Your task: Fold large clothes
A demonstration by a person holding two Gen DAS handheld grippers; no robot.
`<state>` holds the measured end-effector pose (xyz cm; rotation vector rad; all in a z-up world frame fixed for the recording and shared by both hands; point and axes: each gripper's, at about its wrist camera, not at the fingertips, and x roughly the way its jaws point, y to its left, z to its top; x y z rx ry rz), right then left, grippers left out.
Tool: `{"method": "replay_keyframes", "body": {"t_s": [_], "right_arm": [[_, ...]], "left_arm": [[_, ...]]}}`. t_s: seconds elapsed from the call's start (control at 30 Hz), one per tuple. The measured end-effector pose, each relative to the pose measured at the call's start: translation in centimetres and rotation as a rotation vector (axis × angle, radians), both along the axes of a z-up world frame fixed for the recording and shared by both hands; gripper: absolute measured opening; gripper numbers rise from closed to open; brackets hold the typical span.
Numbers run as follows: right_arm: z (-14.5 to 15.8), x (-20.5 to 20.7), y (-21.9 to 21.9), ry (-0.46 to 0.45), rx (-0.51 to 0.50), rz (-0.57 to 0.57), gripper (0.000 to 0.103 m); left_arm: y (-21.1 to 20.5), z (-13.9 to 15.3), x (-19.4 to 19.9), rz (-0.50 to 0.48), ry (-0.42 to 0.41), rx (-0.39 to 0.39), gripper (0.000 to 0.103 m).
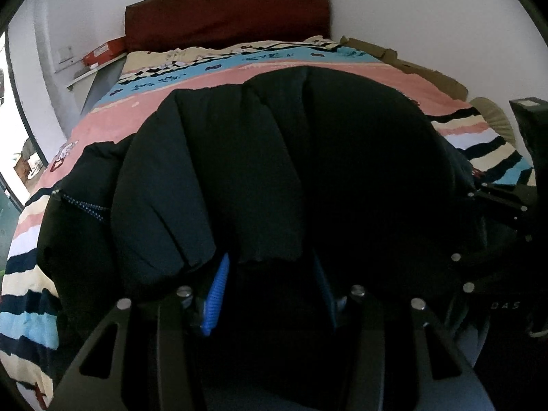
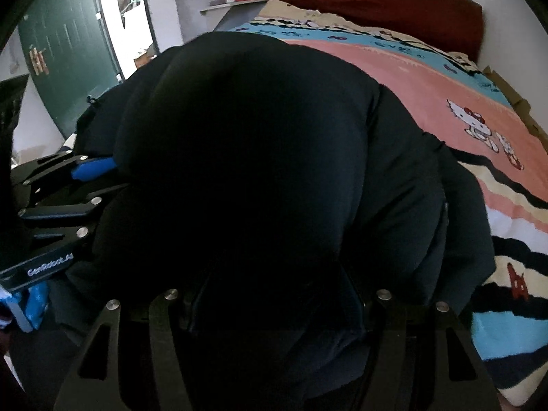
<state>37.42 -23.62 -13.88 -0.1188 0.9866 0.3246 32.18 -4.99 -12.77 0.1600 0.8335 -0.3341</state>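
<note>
- Holding the near edge of the dark puffer jacket (image 1: 281, 157), we judged ourselves mid-fold: the padded bulk was raised and doubled toward the head of the bed rather than lying flat.
- In the left wrist view the left claw (image 1: 270, 294) sat at the lower centre, its blue pads (image 1: 215, 294) standing partway apart with a thick edge of the jacket between them; we took it as clamped on that edge.
- In the right wrist view the right claw (image 2: 274, 304) was at the lower centre, its fingertips buried in dark fabric. The jacket (image 2: 246, 157) filled the frame, and a wad of it sat in the gap, so we read this claw as gripping too, though the pads themselves were hidden.
- The left claw also showed at the left edge of the right wrist view (image 2: 85, 185), just beside the jacket's bulge, so both claws held the same near edge, side by side.
- The jacket lay over the striped bedspread (image 1: 113, 116), which ran on toward the red headboard (image 1: 226, 17) at the upper centre.
- For the next move, we judged that both claws should carry the edge forward together, keep it level, lay it onto the far part, and only then let go; uneven travel would skew the fold, and the puffy filling could spring back.
</note>
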Motion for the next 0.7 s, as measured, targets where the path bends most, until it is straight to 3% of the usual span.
{"method": "replay_keyframes", "body": {"t_s": [0.2, 0.4, 0.7], "right_arm": [[1.1, -0.5, 0.2, 0.021, -0.011, -0.015, 0.062], [3.0, -3.8, 0.1, -0.017, 0.019, 0.017, 0.062], [1.1, -2.8, 0.0, -0.008, 0.02, 0.01, 0.063]], "left_arm": [[-0.3, 1.3, -1.4, 0.024, -0.015, 0.049, 0.045], [-0.6, 2.1, -4.4, 0.031, -0.067, 0.112, 0.045], [-0.6, 1.2, -4.3, 0.05, -0.083, 0.118, 0.045]]}}
